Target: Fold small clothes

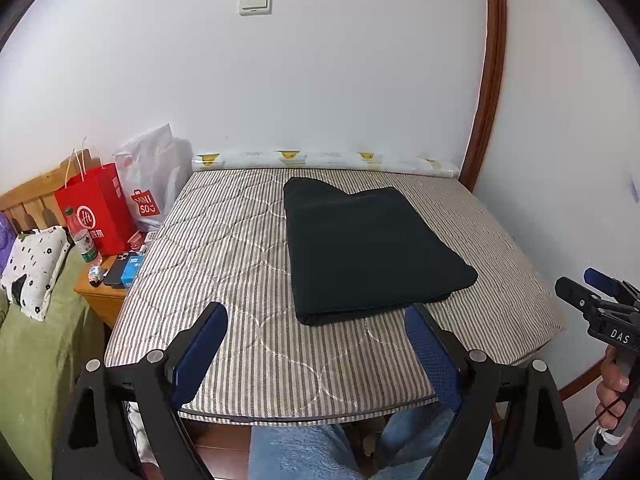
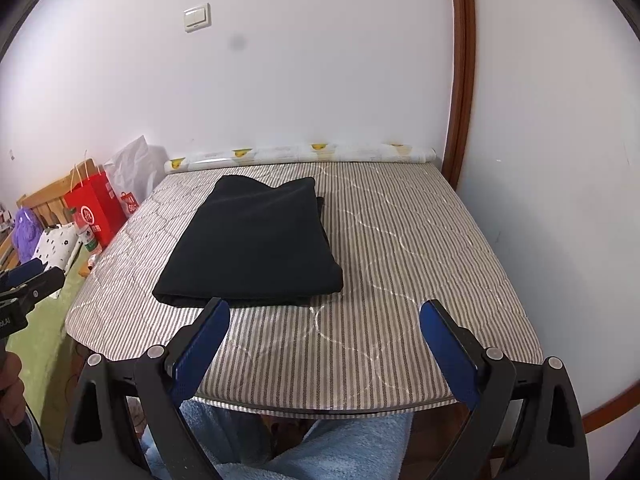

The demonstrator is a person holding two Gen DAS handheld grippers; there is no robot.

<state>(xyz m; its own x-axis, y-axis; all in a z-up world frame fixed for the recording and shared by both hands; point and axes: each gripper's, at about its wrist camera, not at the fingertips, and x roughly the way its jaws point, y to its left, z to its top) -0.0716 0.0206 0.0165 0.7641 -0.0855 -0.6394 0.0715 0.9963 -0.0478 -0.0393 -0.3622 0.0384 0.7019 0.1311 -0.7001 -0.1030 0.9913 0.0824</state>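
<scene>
- Dark folded garment lies flat on the striped quilted pad covering the table, toward the far half, near the wall.
- Left claw: fingers spread wide, empty, hovering over the table's near edge just short of the garment.
- Right claw: fingers also apart, nothing between them, garment ahead to its left.
- Red shopping bag and bottle stand left of the table.
- Rolled sheet sits along the wall.

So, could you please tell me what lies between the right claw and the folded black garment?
Nothing but bare striped quilted cover: in the right wrist view the open right claw hovers just short of the folded black garment.
</scene>
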